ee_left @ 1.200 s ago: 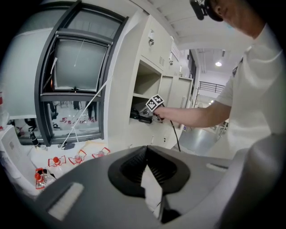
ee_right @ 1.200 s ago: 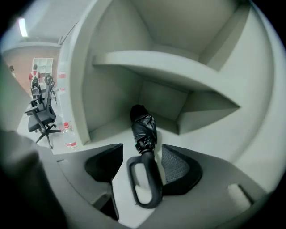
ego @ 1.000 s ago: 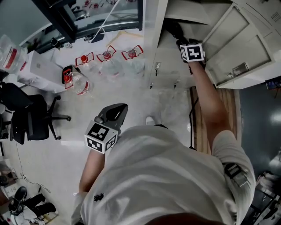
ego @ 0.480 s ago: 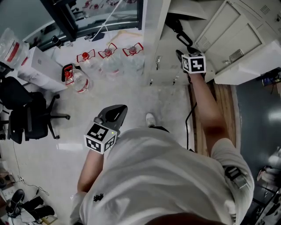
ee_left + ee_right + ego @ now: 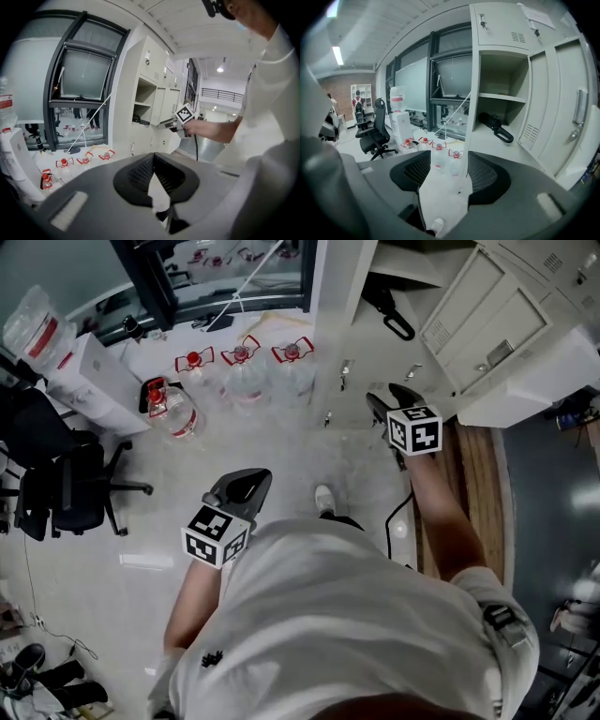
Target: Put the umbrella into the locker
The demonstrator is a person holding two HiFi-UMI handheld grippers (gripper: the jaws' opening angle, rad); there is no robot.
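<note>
One black folded umbrella (image 5: pixel 492 123) lies on the floor of the open locker (image 5: pixel 475 84). Right gripper (image 5: pixel 448 159), facing the locker: jaws wide, empty. Left gripper (image 5: pixel 153 155), farther from the locker: jaws together, empty. Three red-handled water bottles (image 5: pixel 242 357) stand left of the locker.

Water jugs (image 5: pixel 242 373) and office chair (image 5: pixel 67 491)

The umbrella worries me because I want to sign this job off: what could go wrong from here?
1. The umbrella lies loose on the locker shelf with its looped handle near the front edge, so it might roll or slide out.
2. The locker door stands open, and swinging it shut could catch that handle.
3. Water bottles stand on the floor beside the locker, where a careless step might knock them over.
</note>
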